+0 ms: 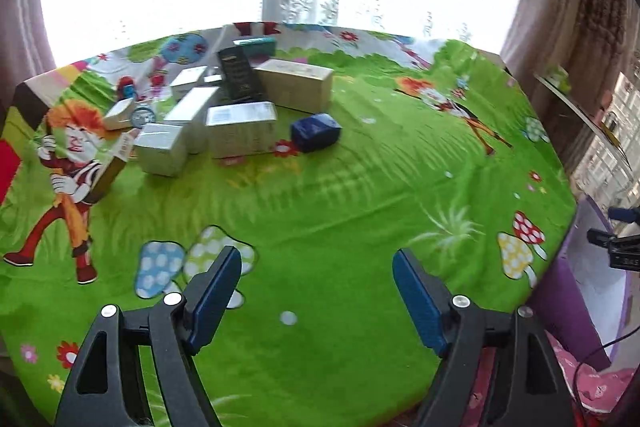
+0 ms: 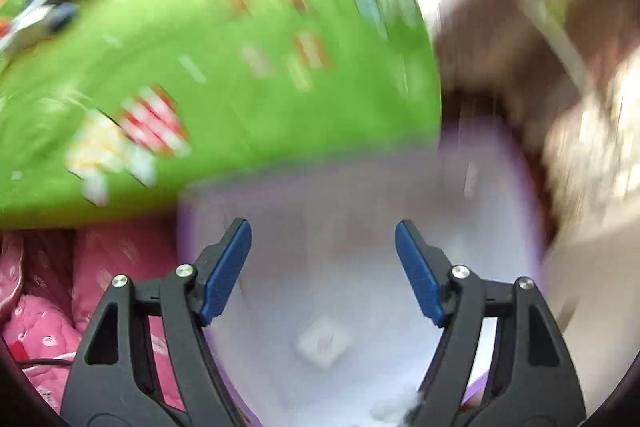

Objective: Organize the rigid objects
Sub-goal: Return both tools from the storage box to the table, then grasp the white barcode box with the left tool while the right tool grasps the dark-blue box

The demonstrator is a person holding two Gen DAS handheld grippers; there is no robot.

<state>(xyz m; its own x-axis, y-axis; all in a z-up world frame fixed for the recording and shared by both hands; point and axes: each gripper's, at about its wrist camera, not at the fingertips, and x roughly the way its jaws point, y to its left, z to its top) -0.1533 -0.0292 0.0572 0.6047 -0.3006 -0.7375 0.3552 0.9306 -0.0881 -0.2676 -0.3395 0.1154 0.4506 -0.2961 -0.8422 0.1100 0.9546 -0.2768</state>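
Several small boxes stand bunched at the far left of a table with a green cartoon cloth (image 1: 320,195): a tan box (image 1: 296,87), a dark upright box (image 1: 240,77), a grey-white box (image 1: 242,129), a silvery box (image 1: 162,147). A dark blue box (image 1: 315,131) sits apart on their right. My left gripper (image 1: 318,265) hovers open over the near cloth, nothing between its blue pads. In the blurred right wrist view my right gripper (image 2: 323,239) is open above a purple bin (image 2: 504,163). A small white box (image 2: 322,345) lies on the bin's pale floor below it.
The purple bin (image 1: 568,287) stands off the table's right edge, with pink fabric (image 1: 600,383) beside it and pink fabric (image 2: 44,307) left of it in the right wrist view. A bright window and curtains lie behind the table. A black device (image 1: 620,247) juts in at right.
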